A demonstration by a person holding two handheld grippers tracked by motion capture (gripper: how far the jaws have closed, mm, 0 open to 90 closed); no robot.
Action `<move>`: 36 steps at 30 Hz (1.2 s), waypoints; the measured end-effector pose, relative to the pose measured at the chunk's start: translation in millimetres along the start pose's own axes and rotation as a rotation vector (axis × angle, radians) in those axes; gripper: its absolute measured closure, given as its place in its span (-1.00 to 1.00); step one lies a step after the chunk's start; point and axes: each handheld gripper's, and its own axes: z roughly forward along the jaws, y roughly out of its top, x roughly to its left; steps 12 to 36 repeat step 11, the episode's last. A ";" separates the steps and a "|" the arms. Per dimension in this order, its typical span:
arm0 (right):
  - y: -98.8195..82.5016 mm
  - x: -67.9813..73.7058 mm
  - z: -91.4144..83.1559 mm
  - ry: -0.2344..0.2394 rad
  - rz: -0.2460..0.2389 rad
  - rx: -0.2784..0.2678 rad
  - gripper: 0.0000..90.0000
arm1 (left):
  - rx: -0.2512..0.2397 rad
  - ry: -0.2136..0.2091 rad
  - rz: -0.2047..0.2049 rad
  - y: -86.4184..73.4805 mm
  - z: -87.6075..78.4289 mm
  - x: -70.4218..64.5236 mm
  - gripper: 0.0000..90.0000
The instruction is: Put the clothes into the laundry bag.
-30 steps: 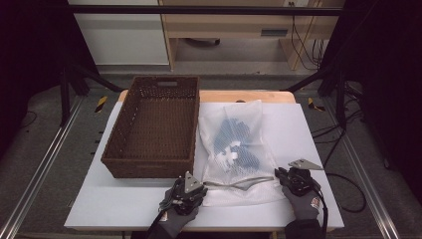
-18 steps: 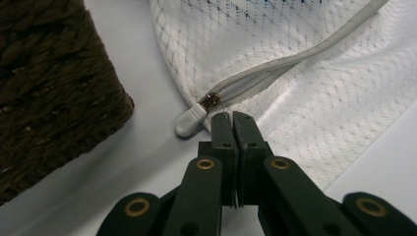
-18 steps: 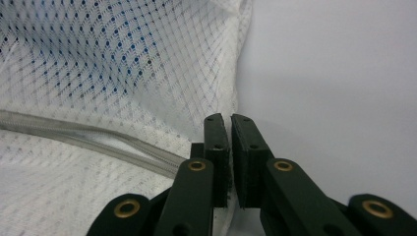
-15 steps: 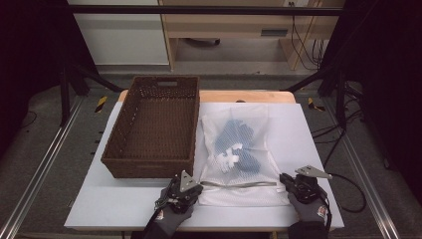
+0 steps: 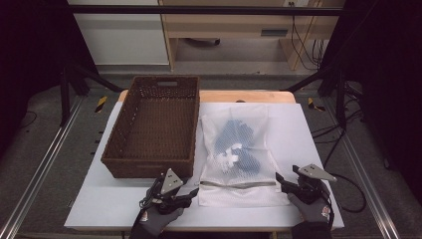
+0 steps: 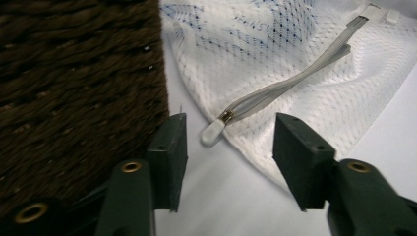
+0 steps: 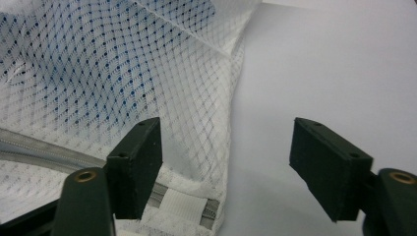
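A white mesh laundry bag [image 5: 239, 149] with blue clothes inside lies flat on the white table top [image 5: 308, 134], to the right of a brown wicker basket [image 5: 154, 124]. Its grey zipper [image 5: 239, 183] runs across the near end. My left gripper [image 5: 190, 192] is at the bag's near left corner. Its jaws have just been opening, and the zipper's white pull tab [image 6: 212, 132] lies loose between them, beside the basket wall [image 6: 74, 83]. My right gripper [image 5: 280, 180] is at the bag's near right corner. Its jaws have also just been opening, and the bag's edge [image 7: 216, 113] lies untouched between them.
The basket is empty, and its near wall stands close to my left gripper. Bare table top lies right of the bag and along the front edge [image 5: 224, 221]. Black frame legs and cables stand on the floor beyond the table.
Both grippers have let go of the bag and now stand open. The left one has drawn back a little to the left. The zipper, curved at first, now lies straight.
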 end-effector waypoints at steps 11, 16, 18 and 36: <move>-0.1 -10.0 -2.8 -0.018 0.018 0.020 -0.57 | 0.037 0.016 -0.057 -17.5 -19.2 22.4 -0.28; -0.1 -10.0 -2.8 -0.018 0.018 0.020 -0.57 | 0.037 0.016 -0.057 -17.5 -19.2 22.4 -0.28; -0.1 -10.0 -2.8 -0.018 0.018 0.020 -0.57 | 0.037 0.016 -0.057 -17.5 -19.2 22.4 -0.28; -0.1 -10.0 -2.8 -0.018 0.018 0.020 -0.57 | 0.037 0.016 -0.057 -17.5 -19.2 22.4 -0.28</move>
